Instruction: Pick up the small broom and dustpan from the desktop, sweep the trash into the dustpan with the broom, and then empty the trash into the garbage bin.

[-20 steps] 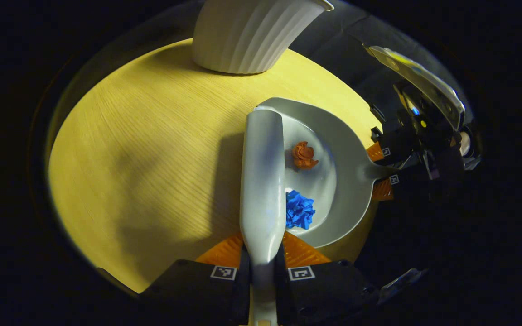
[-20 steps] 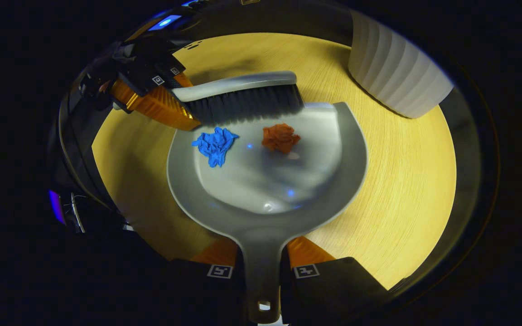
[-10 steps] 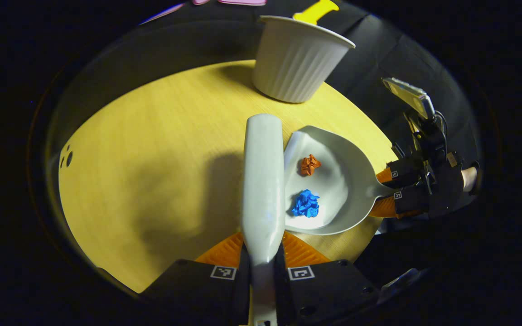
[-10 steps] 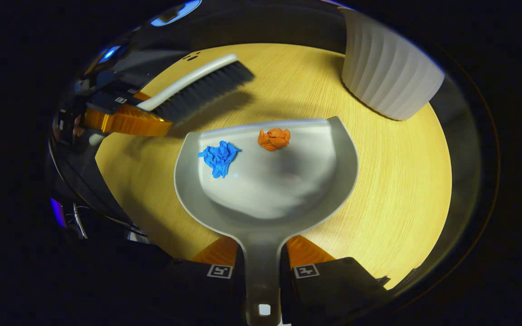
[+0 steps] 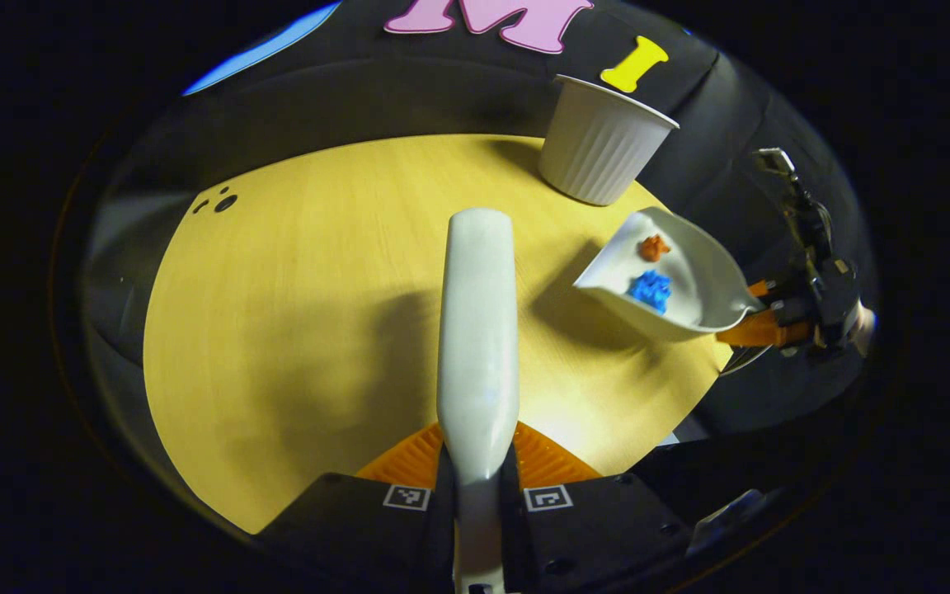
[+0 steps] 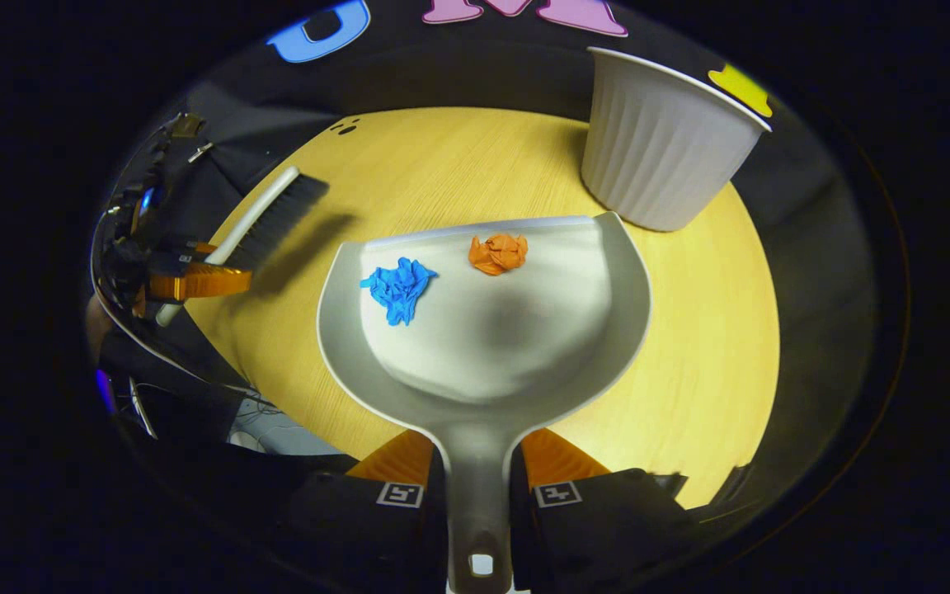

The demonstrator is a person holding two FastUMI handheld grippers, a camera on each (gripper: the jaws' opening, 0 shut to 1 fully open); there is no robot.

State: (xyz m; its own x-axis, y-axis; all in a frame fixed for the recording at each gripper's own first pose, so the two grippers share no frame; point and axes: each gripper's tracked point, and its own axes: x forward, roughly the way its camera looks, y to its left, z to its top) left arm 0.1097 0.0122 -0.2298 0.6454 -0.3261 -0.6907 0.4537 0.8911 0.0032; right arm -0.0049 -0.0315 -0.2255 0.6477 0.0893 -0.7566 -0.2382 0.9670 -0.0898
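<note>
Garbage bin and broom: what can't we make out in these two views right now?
- Garbage bin inside: both views look at its ribbed wall from the side, so the contents are hidden.
- Broom bristles: in the left gripper view, the broom's own back covers them.
- Dustpan handle end: right gripper view, cut off by the bottom edge.

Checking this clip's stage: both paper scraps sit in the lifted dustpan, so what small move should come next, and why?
Probably carry the dustpan toward the white bin and tip it over the rim. The blue scrap and orange scrap lie near its front lip, and the broom is held off to the side.
</note>
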